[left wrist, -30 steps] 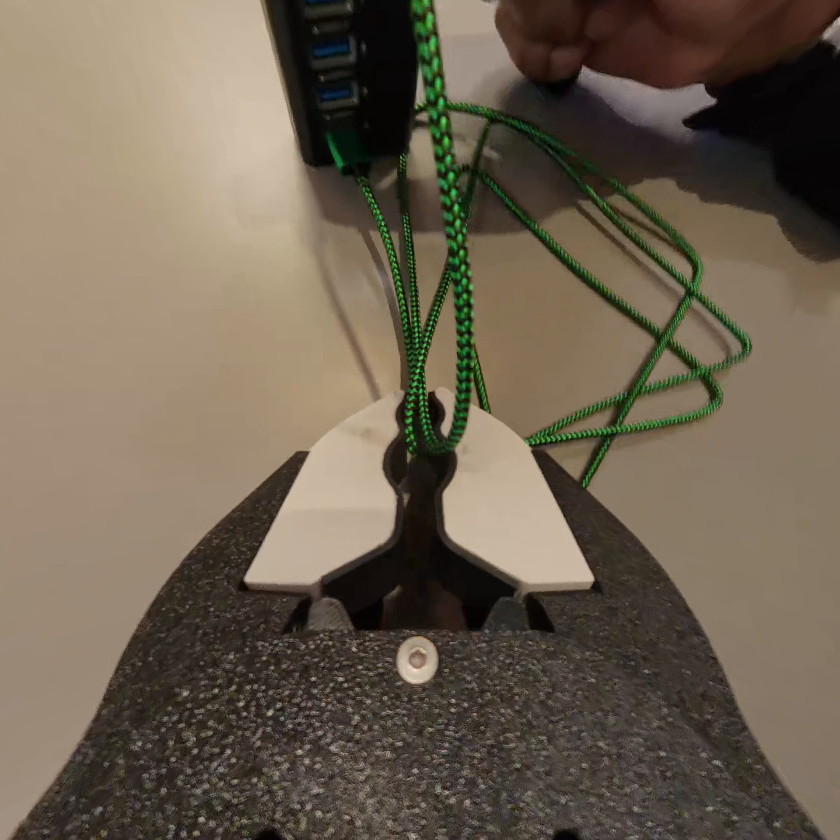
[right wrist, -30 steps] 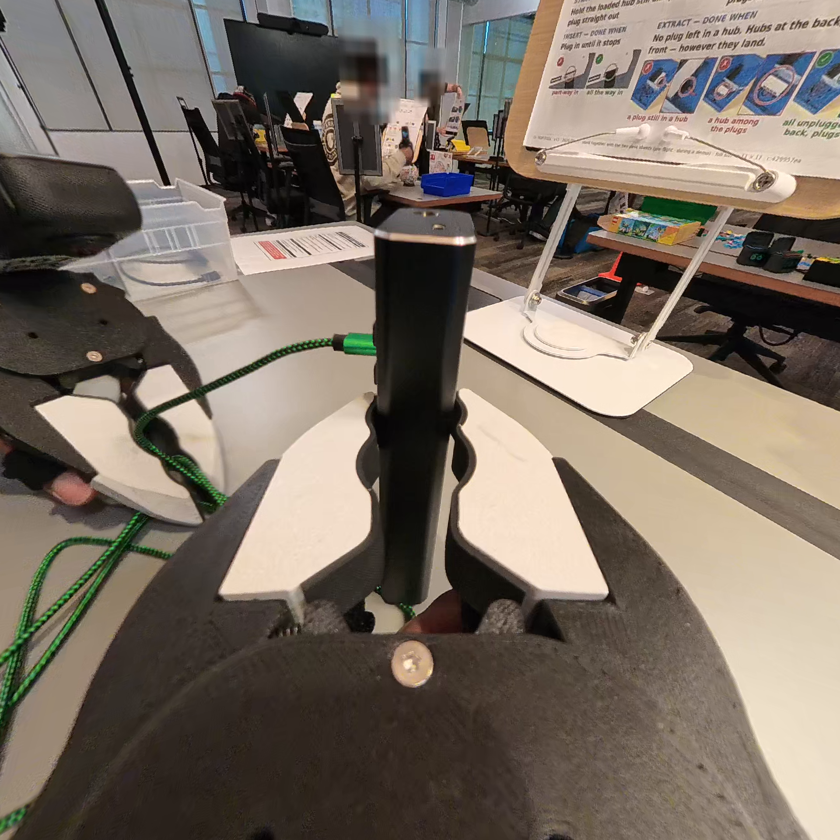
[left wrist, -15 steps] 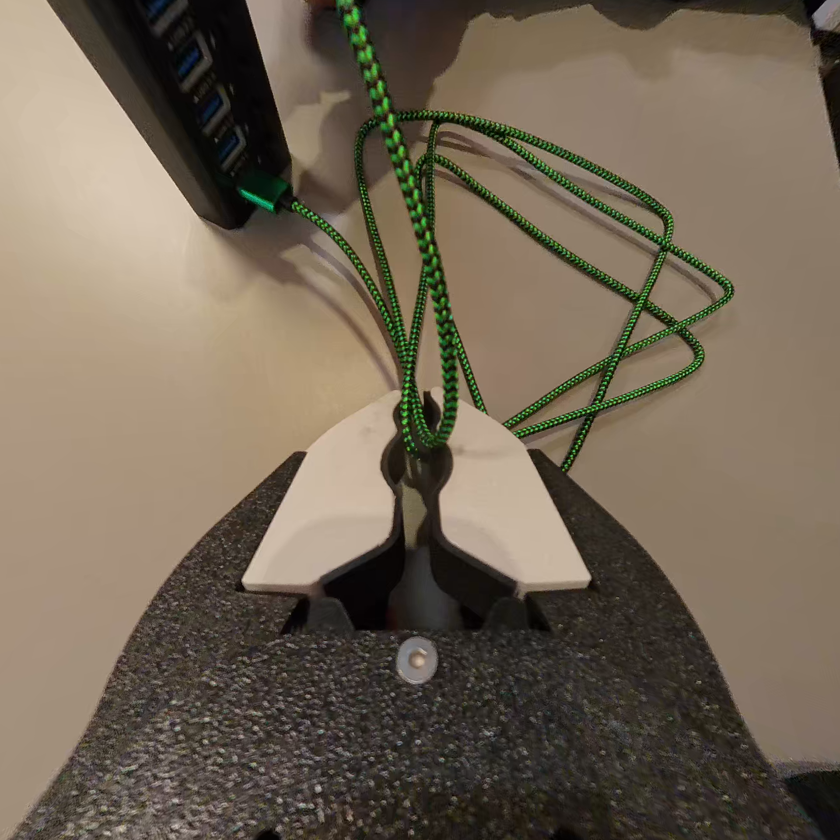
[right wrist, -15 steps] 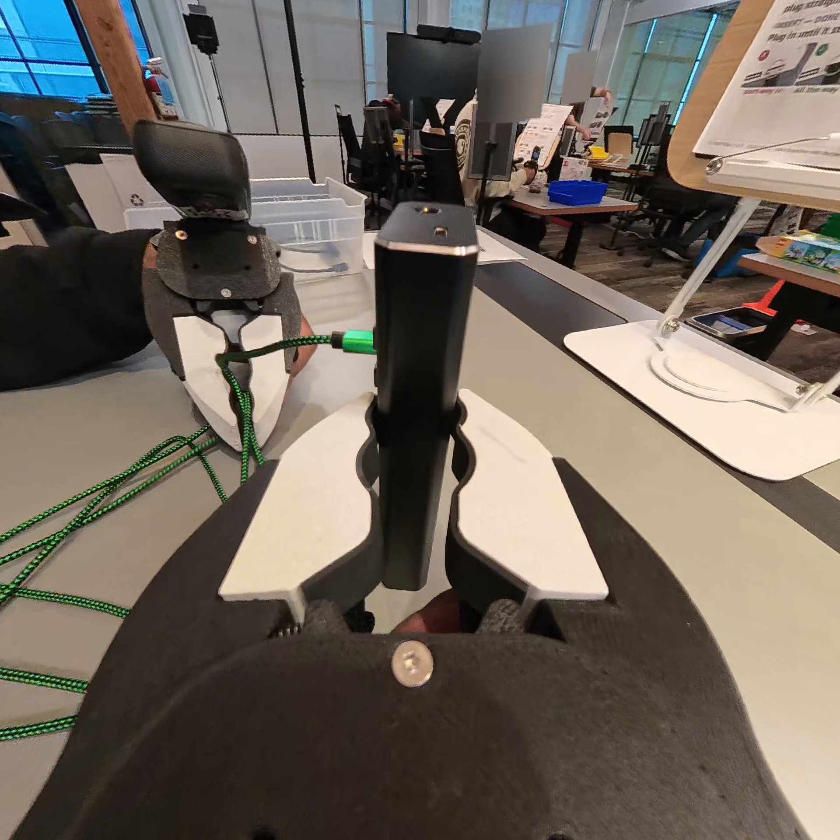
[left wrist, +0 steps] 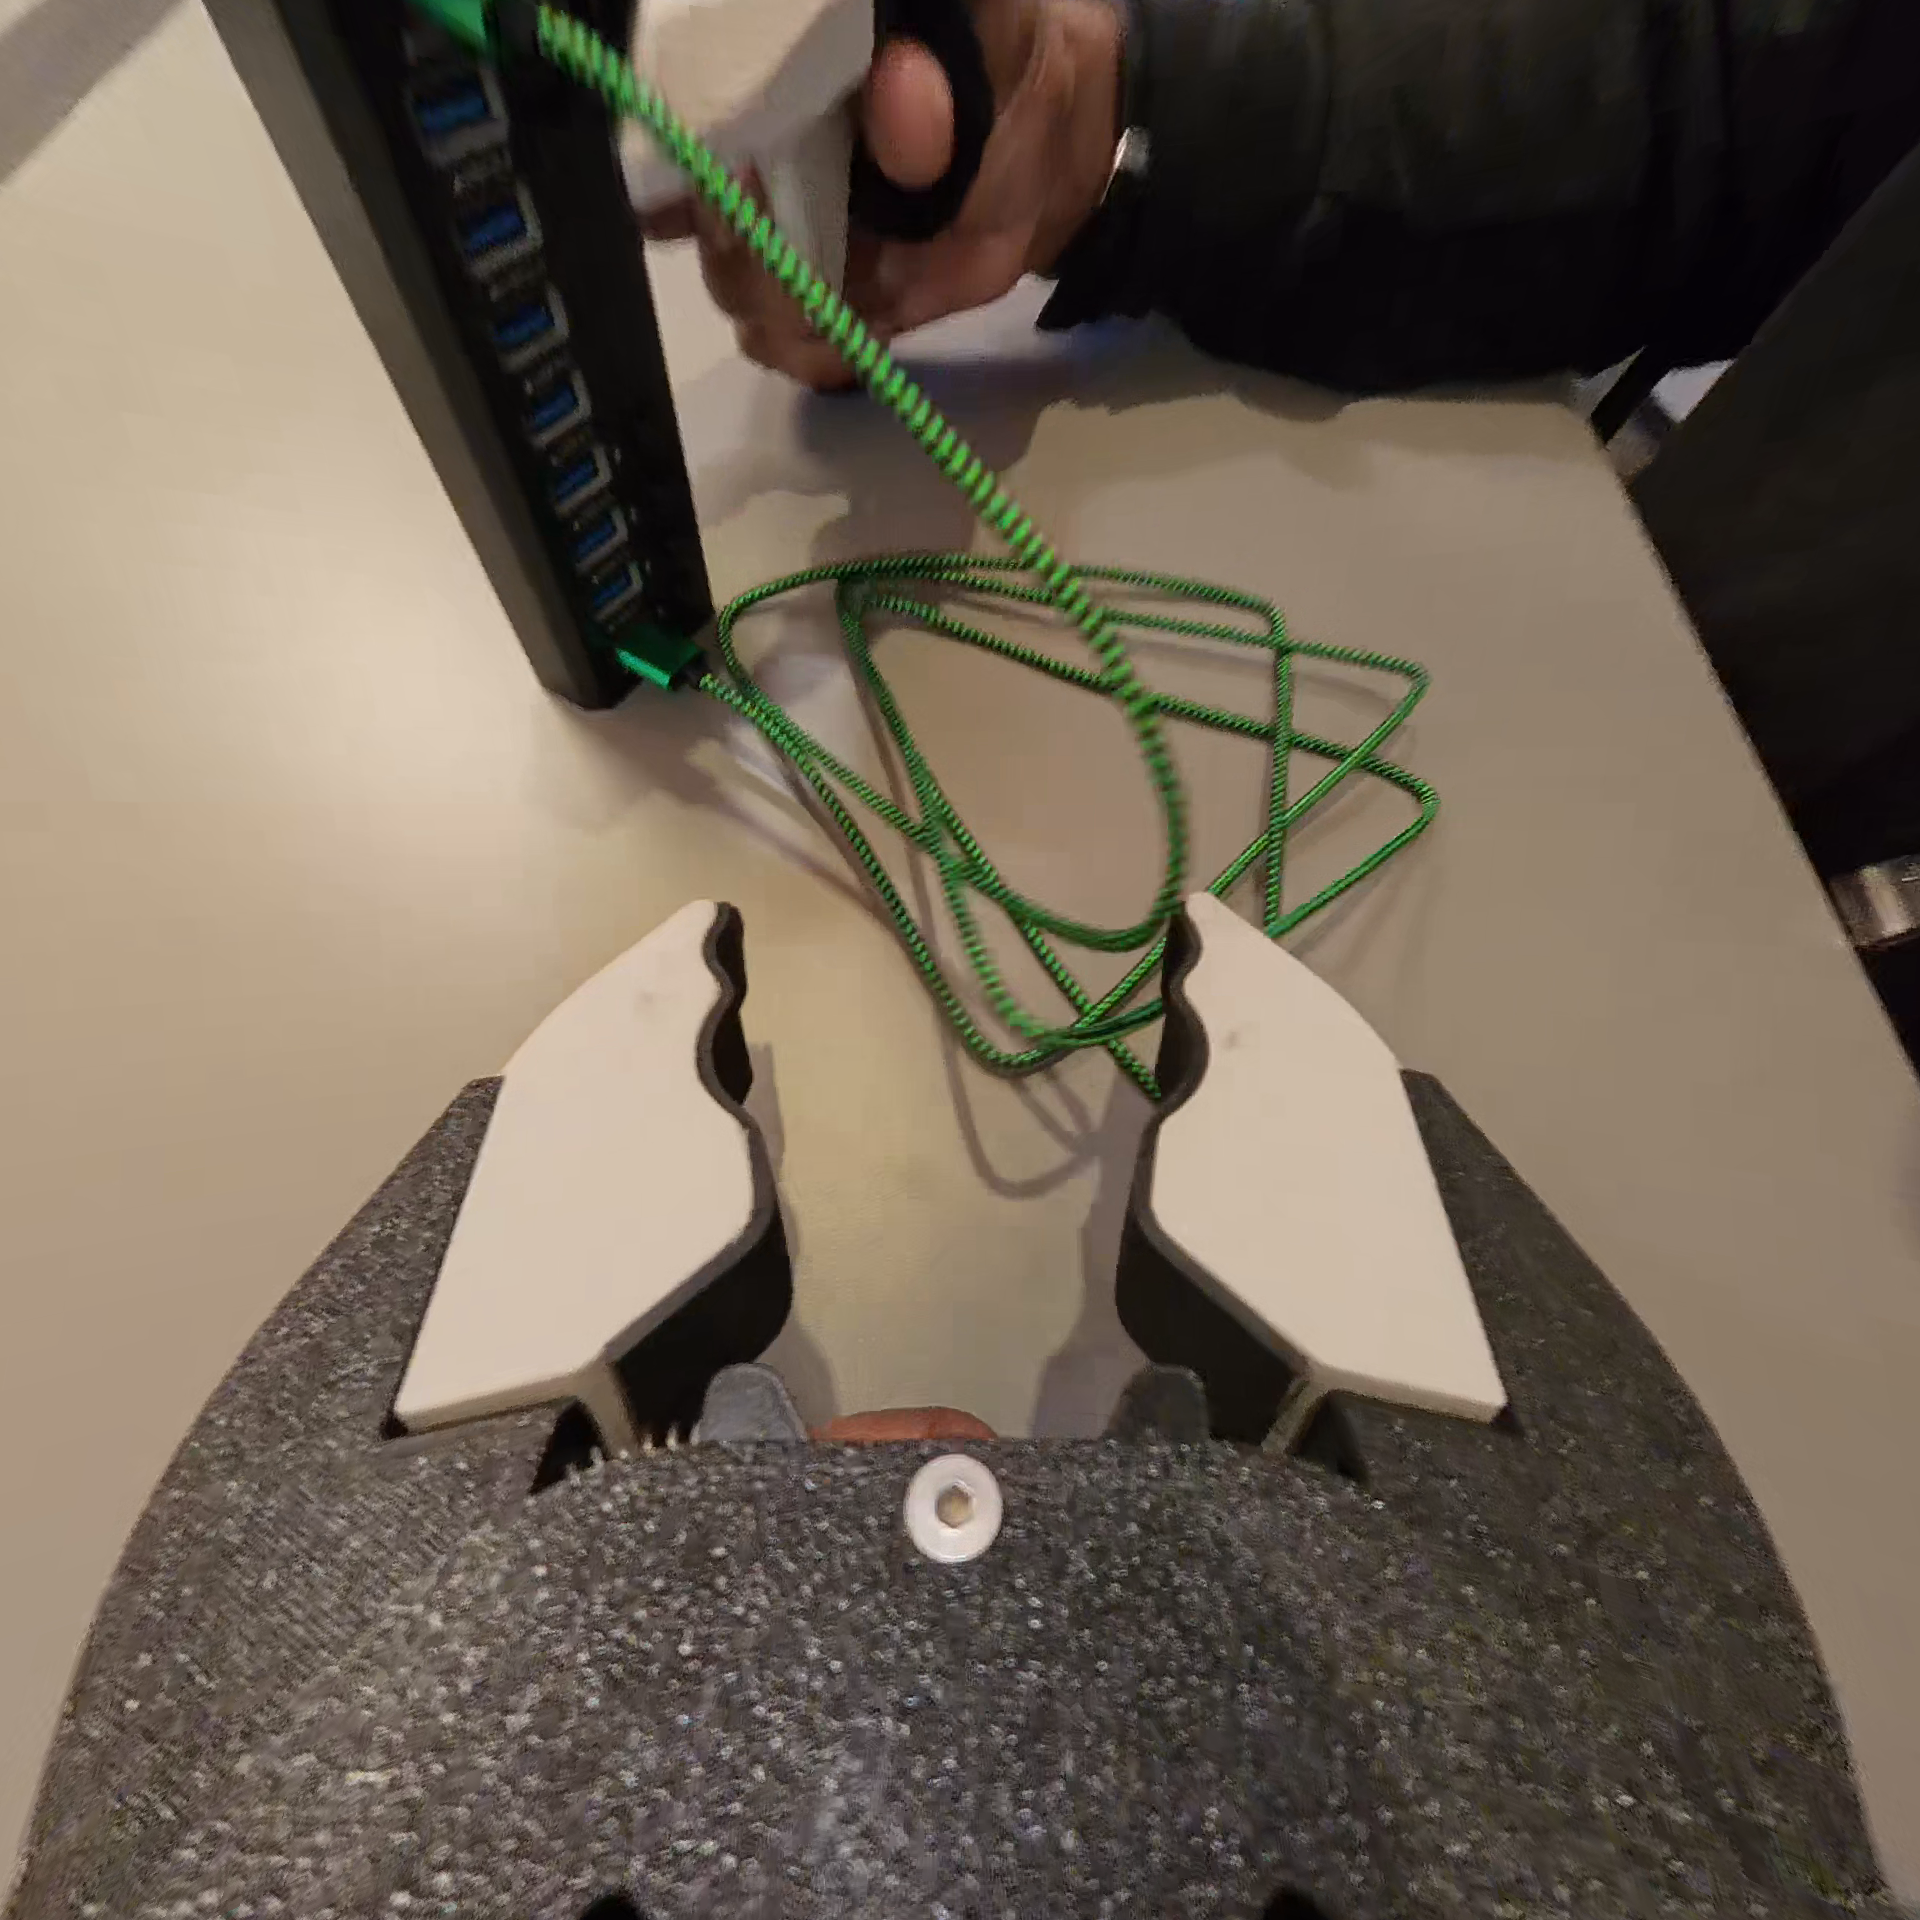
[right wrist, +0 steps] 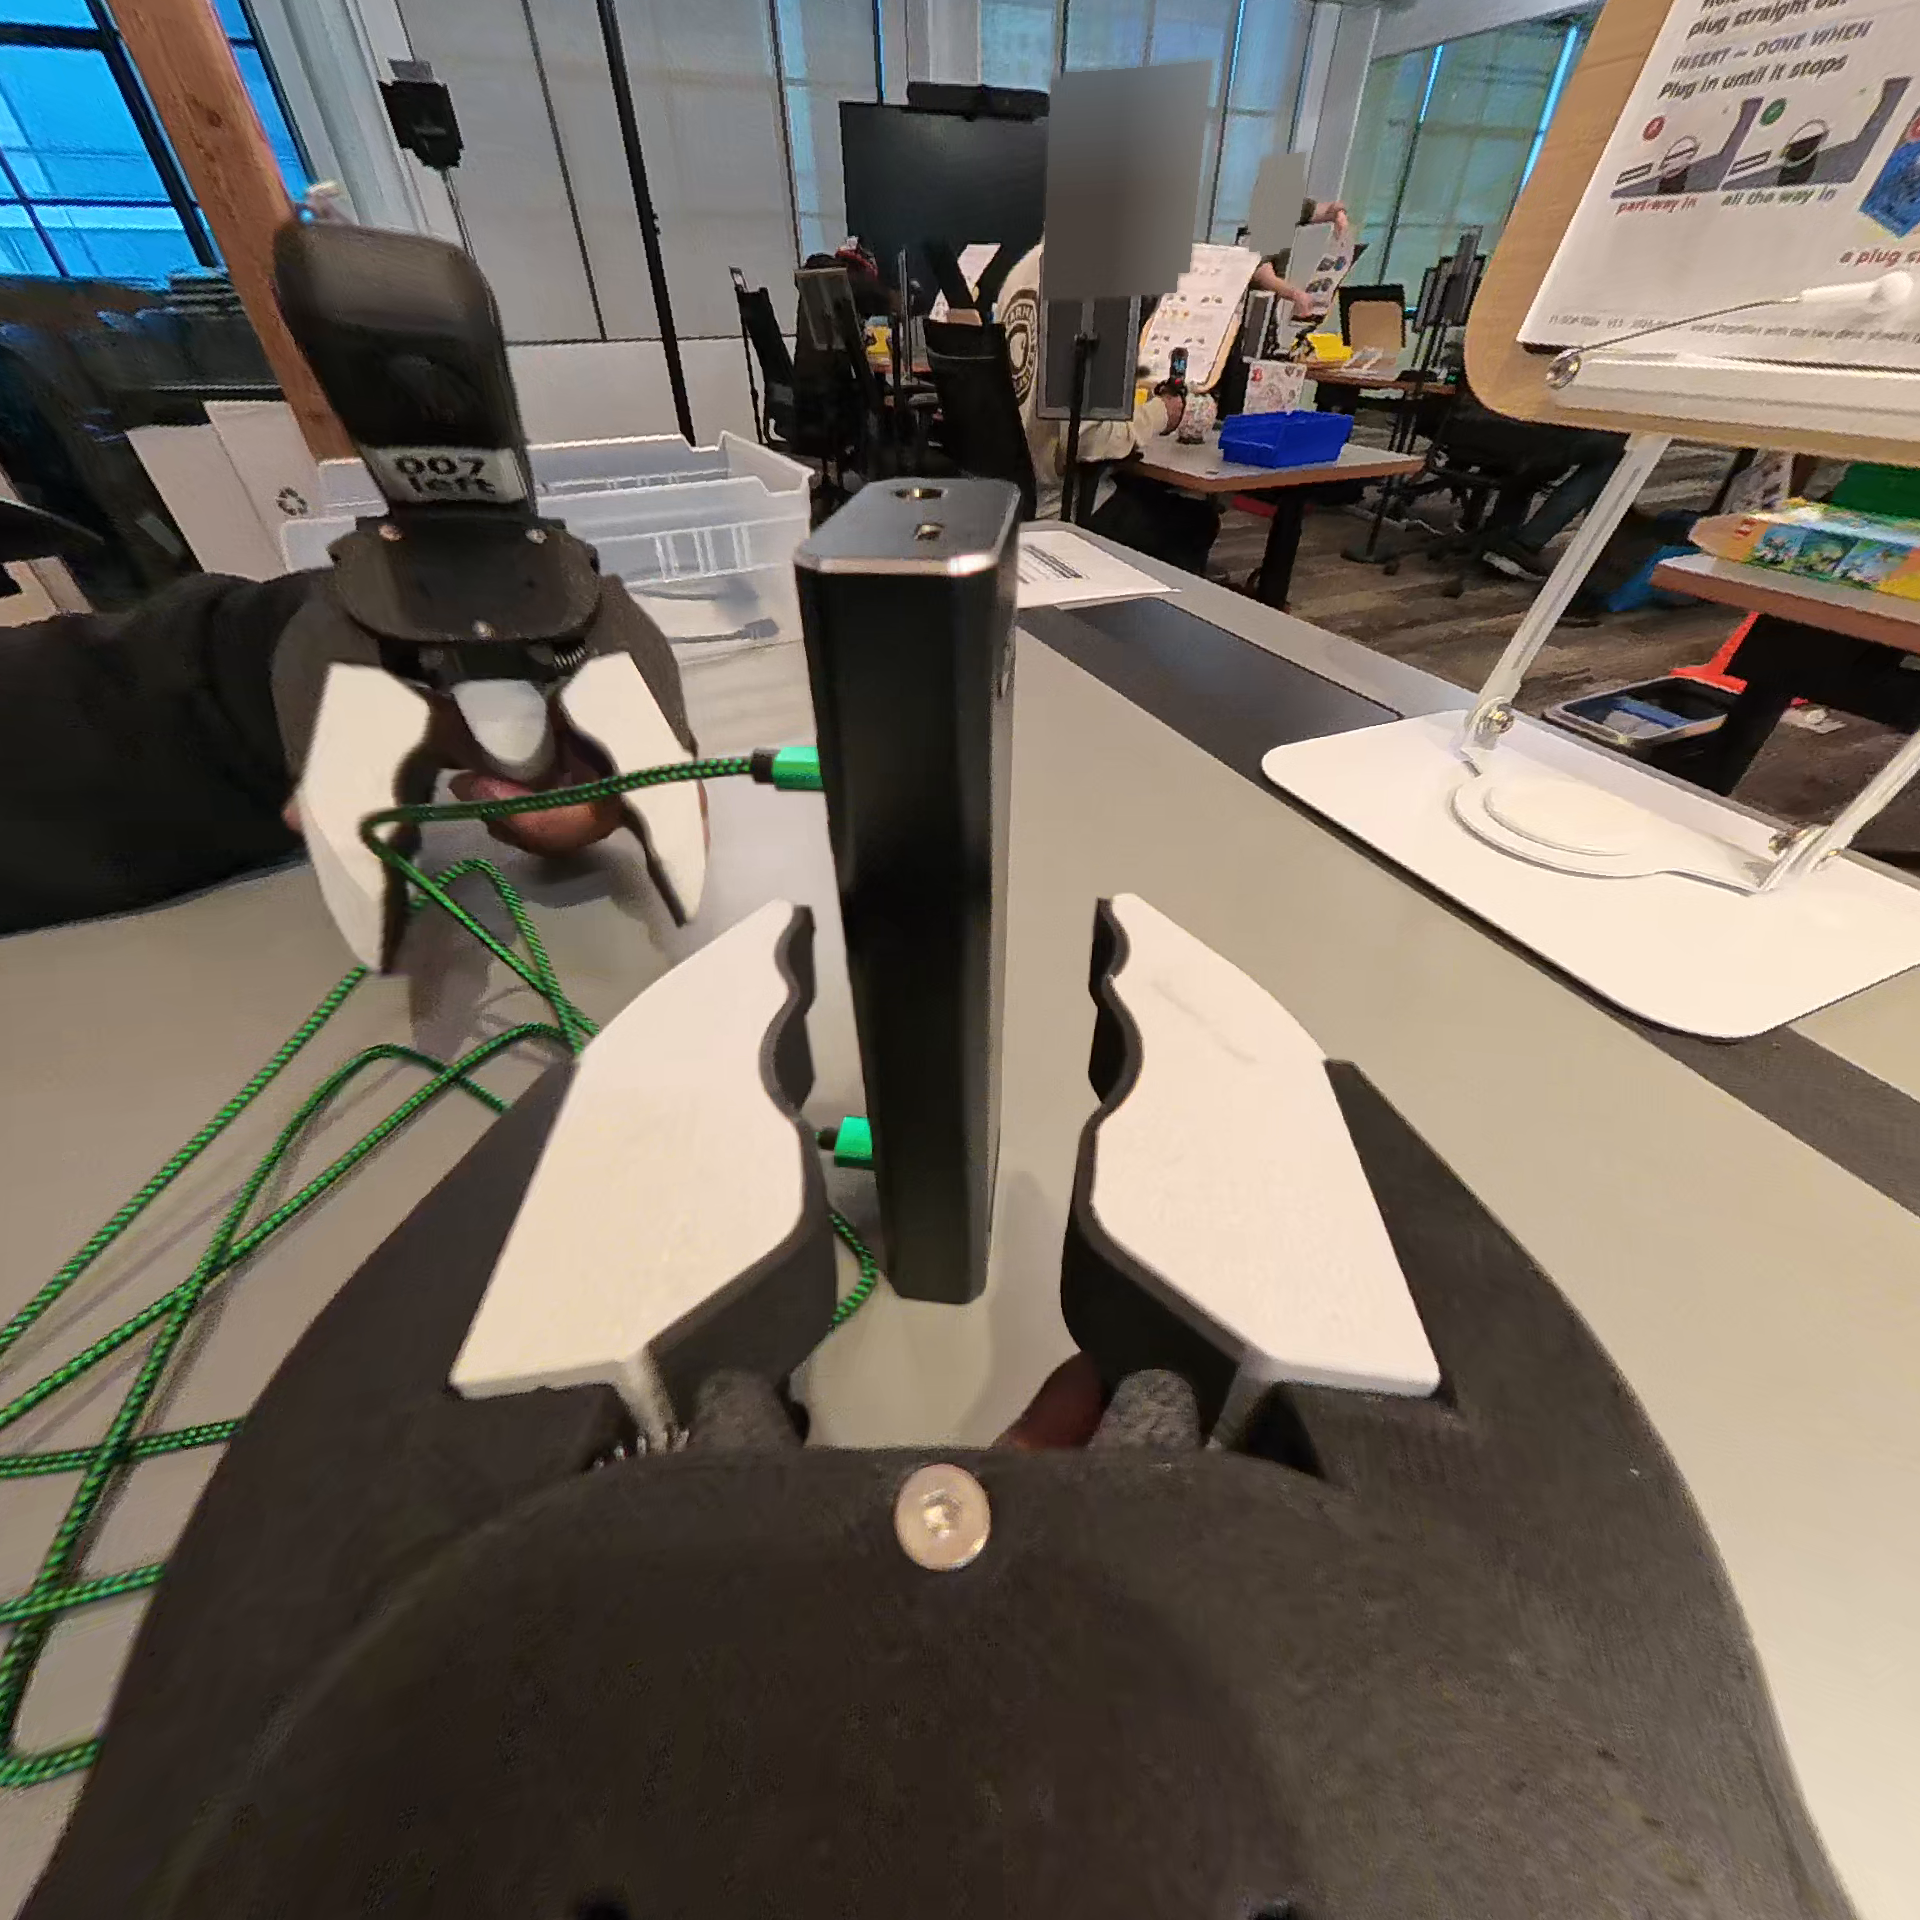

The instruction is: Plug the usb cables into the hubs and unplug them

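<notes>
Both grippers open around an upright hub with two plugs seated

The tall black rectangular USB hub stands upright between the right gripper's spread, empty fingers, untouched. The left gripper, also wide open and empty, sits nearer the green braided cable; its lower green plug lies ahead-left.

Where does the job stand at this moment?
Done: the upper plug and lower plug sit in the upright black hub. In hand: nothing; the left claw and right claw are open, the right straddling the hub without touching it. Left: unplugging both.
</notes>
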Motion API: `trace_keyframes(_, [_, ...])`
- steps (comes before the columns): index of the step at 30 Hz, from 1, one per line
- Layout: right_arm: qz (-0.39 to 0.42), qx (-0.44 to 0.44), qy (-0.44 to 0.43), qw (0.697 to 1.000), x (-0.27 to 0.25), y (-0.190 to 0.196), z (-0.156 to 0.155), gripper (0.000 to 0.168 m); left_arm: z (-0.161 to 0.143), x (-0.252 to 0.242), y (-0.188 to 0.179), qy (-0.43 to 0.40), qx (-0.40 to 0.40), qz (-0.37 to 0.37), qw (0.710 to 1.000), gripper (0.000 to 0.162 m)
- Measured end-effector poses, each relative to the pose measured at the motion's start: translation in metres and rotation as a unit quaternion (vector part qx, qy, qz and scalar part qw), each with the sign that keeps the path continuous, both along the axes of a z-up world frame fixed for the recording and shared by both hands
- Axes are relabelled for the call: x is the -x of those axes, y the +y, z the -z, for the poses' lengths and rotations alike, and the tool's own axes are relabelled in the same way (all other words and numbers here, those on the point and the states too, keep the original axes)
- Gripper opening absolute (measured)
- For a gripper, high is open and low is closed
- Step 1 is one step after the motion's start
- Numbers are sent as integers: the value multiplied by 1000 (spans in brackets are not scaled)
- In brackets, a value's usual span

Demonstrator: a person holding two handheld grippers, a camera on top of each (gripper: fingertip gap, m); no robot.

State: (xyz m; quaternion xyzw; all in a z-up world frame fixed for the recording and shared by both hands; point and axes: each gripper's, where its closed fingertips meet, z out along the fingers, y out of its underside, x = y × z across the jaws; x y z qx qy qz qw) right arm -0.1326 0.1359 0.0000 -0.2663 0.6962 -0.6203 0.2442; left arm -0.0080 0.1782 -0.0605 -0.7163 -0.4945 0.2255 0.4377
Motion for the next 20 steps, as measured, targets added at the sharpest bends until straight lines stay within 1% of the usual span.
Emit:
trace_keyframes(1, [-2, -5, 2, 1000, -1, 1, 2, 52, -7, -2, 3, 19, -10, 3, 1000, 78])
trace_keyframes(6, [12, -18, 24, 999, -2, 3, 10, 55, -44, -15, 16, 97, -57, 3, 994, 92])
trace_keyframes(9, [28, -36, 36, 998, 0, 2, 16, 55, -64, -30, 14, 133, -57, -47, 988, 93])
trace_keyframes(10, [33, -40, 37, 998, 2, 2, 17, 55, -71, -38, 11, 146, -53, -74, 985, 93])
trace_keyframes(12, [43, -49, 34, 997, 5, 5, 19, 54, -87, -61, -4, 168, -31, -151, 974, 92])
trace_keyframes(15, [52, -61, 15, 997, 10, 12, 18, 54, -110, -120, -32, 169, 9, -264, 949, 89])
trace_keyframes(17, [62, -66, 6, 996, 15, 15, 18, 54, -120, -174, -59, 130, 72, -348, 926, 82])
trace_keyframes(19, [65, -70, -1, 995, 18, 19, 18, 54, -123, -236, -89, 58, 135, -423, 894, 76])
trace_keyframes(20, [64, -72, -3, 995, 18, 20, 18, 53, -121, -267, -103, 16, 155, -456, 876, 74])
